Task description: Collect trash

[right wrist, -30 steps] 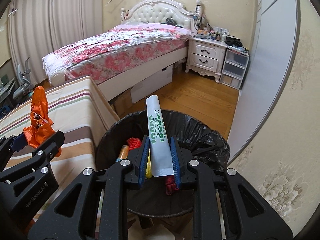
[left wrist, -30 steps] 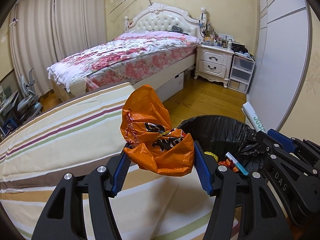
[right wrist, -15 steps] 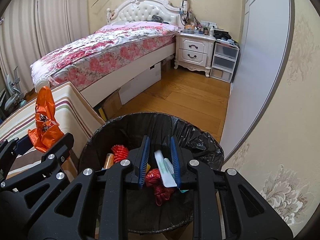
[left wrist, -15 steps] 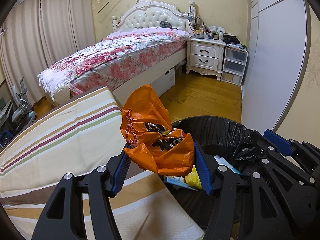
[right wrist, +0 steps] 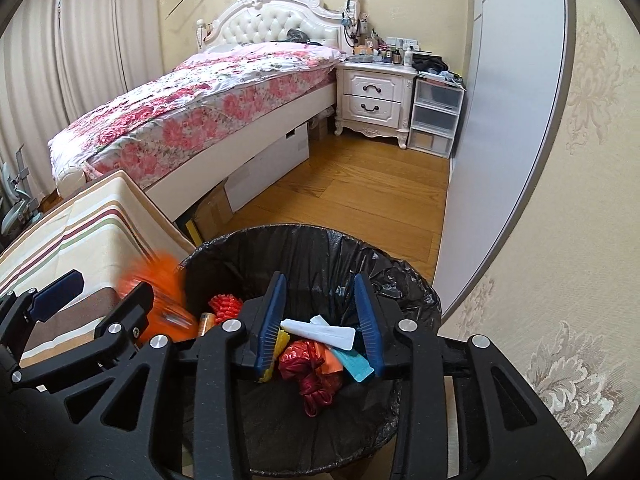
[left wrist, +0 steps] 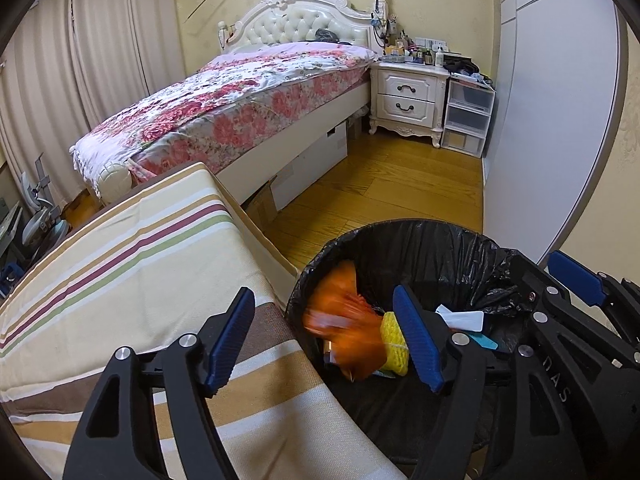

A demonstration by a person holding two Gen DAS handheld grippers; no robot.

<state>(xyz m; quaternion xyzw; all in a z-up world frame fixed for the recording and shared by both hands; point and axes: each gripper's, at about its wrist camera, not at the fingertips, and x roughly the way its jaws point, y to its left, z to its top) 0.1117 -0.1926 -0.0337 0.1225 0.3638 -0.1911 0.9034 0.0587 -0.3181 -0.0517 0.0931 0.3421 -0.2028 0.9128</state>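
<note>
Both grippers hover at a black-lined trash bin point(left wrist: 420, 248) beside a striped cloth surface point(left wrist: 132, 264) in a bedroom. The left gripper point(left wrist: 324, 336) stands with jaws spread wide and empty, an orange plastic bag point(left wrist: 344, 332) blurred just beyond them inside the bin's near rim. The right gripper point(right wrist: 320, 320), jaws also apart and holding nothing, hangs over the bin, where a white tube point(right wrist: 320, 330), red wrapper point(right wrist: 308, 368) and teal scrap point(right wrist: 354, 362) lie.

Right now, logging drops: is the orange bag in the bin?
Going in: orange bag blurs at the bin rim, left gripper open.
</note>
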